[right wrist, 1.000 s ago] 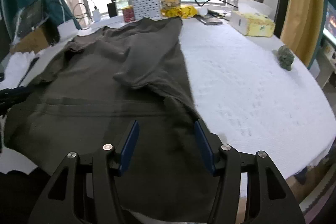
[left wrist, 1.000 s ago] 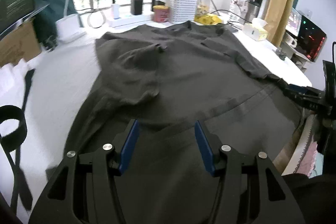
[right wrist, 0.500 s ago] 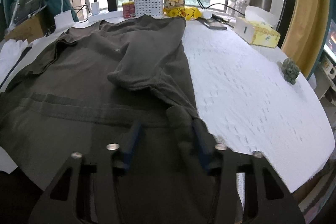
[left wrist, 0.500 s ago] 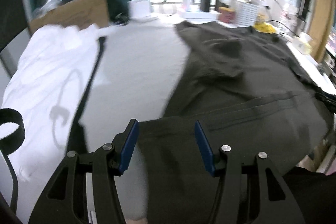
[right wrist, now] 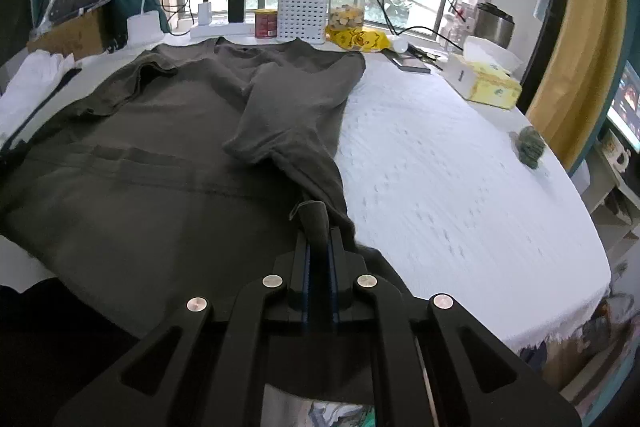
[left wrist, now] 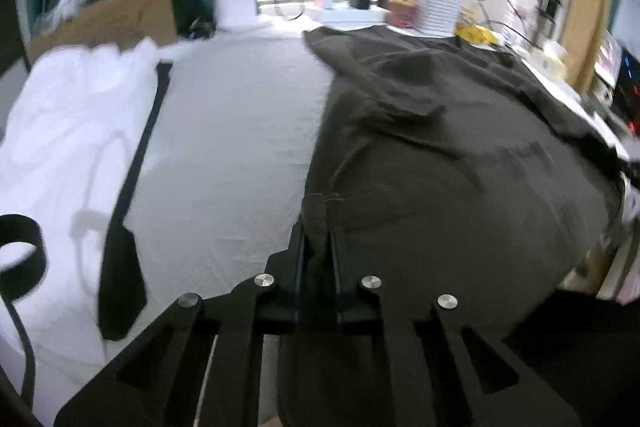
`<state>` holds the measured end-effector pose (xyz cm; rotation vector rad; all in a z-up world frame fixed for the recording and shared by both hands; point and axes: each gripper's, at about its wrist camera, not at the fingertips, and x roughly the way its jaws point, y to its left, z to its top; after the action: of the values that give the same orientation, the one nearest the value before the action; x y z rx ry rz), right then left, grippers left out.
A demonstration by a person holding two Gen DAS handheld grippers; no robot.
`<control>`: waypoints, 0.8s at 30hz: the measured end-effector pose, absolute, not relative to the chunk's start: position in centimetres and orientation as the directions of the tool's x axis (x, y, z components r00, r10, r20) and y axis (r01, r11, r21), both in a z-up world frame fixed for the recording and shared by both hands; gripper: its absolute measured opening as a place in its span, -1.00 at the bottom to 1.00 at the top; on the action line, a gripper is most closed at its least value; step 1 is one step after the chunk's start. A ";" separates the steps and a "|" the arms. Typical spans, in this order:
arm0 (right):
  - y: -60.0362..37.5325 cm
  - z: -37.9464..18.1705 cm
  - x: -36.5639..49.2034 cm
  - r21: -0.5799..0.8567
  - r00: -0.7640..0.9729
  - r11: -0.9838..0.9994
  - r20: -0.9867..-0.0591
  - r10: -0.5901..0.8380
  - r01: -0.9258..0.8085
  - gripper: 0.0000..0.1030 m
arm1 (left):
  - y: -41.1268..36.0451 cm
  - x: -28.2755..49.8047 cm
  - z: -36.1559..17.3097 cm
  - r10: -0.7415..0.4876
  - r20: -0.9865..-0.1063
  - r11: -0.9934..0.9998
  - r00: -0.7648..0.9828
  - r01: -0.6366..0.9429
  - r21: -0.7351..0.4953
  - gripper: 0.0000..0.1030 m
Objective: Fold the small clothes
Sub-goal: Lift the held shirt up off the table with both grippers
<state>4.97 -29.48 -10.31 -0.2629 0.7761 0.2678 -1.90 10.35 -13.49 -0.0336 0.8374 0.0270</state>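
Note:
A dark olive T-shirt (left wrist: 440, 167) lies spread on the white-covered table (left wrist: 240, 131), both sleeves folded in over its body. In the left wrist view my left gripper (left wrist: 318, 227) is at the shirt's near left hem corner; its jaws are closing and a bunched fold of the hem is pinched between the blue pads. In the right wrist view the same T-shirt (right wrist: 160, 147) stretches away to the left. My right gripper (right wrist: 318, 239) is closing on the near right hem corner, with a tuft of fabric standing up from between its pads.
White cloth (left wrist: 80, 99) and a black strap (left wrist: 132, 187) lie left of the shirt. Along the window stand a white basket (right wrist: 304, 13), a red can (right wrist: 266, 23) and a jar (right wrist: 346, 11). A tissue box (right wrist: 488, 85) and a small green object (right wrist: 530, 147) sit right.
Both grippers went from open to closed on the shirt's hem corners. The left one moved left to the hem's left corner; the right one nudged forward onto the right corner.

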 end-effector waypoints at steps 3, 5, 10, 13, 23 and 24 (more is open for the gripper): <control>-30.0 -9.5 4.2 -0.122 0.691 0.939 -0.708 0.145 -0.322 -0.84 | 9.6 -2.9 -12.3 0.002 -0.727 1.000 0.686 -0.011 -0.007 -0.86; -30.7 -8.8 3.9 -0.092 0.701 0.947 -0.695 0.161 -0.308 -0.84 | 9.4 -3.4 -11.7 0.007 -0.717 1.000 0.697 -0.009 0.001 -0.88; -31.8 -9.1 4.9 -0.058 0.735 0.967 -0.662 0.149 -0.249 -0.84 | 9.6 -4.1 -10.1 0.028 -0.688 1.000 0.725 -0.015 0.025 -0.89; -31.6 -9.3 5.7 -0.057 0.749 0.969 -0.646 0.147 -0.239 -0.84 | 9.9 -4.3 -9.3 0.049 -0.680 0.999 0.732 -0.026 0.044 -0.89; -32.3 -9.9 6.2 -0.038 0.718 0.964 -0.675 0.170 -0.264 -0.61 | 9.5 -4.8 -8.1 0.041 -0.679 0.998 0.733 -0.003 0.057 -0.89; -32.4 -9.9 5.9 -0.047 0.719 0.963 -0.675 0.164 -0.264 -0.39 | 9.5 -4.9 -8.0 0.035 -0.678 0.999 0.734 0.000 0.051 -0.89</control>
<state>5.88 -32.38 -9.92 -0.1436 0.7309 0.2373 -4.88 9.47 -7.97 0.0488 0.7460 0.0194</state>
